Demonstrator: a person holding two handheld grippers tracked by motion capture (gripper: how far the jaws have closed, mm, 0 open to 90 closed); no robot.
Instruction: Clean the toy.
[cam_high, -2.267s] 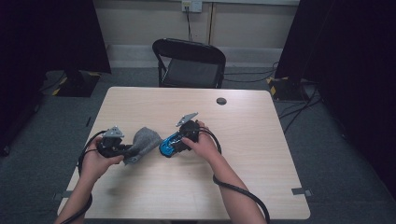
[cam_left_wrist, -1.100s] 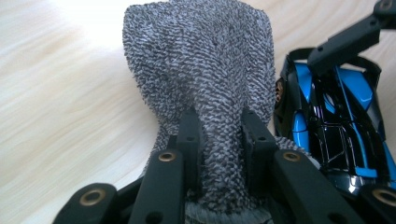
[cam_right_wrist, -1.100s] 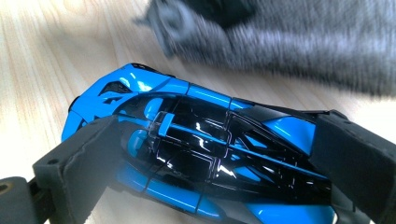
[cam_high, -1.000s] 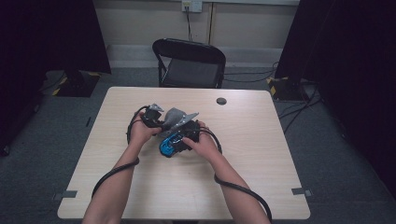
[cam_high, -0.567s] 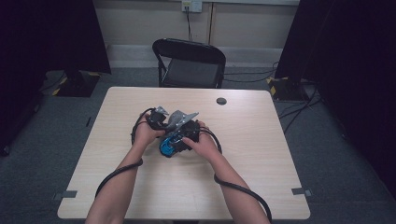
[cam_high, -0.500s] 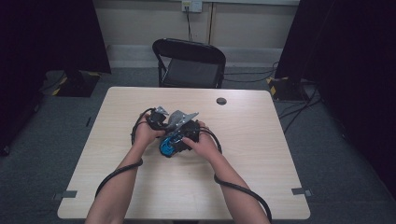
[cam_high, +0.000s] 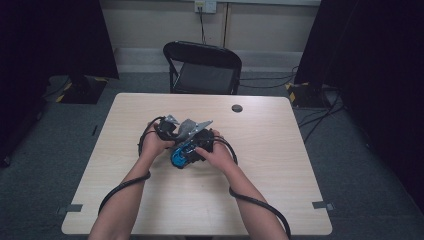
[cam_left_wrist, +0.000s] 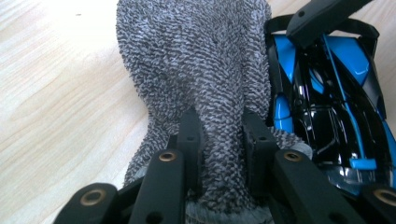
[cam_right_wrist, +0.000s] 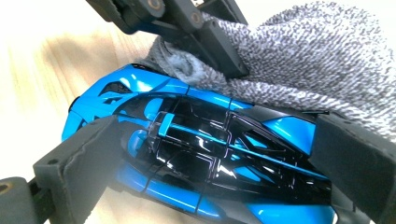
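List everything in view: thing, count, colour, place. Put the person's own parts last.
Toy car: one, blue and black, near the middle of the table, between the right gripper's jaws.
Cloth: one, grey knit, against the car's side, pinched by the left gripper's jaws.
Table: one, light wood, centre of the high view.
Small round object: one, dark, on the table's far side.
Folding chair: one, black, behind the table.
Wall outlet: one, pale, on the back wall.
Tape marks: two, grey, at the table's near corners.
Left gripper: one, black, shut on the cloth.
Right gripper: one, black, jaws on either end of the car.
Forearms: two, entering from the bottom of the high view.
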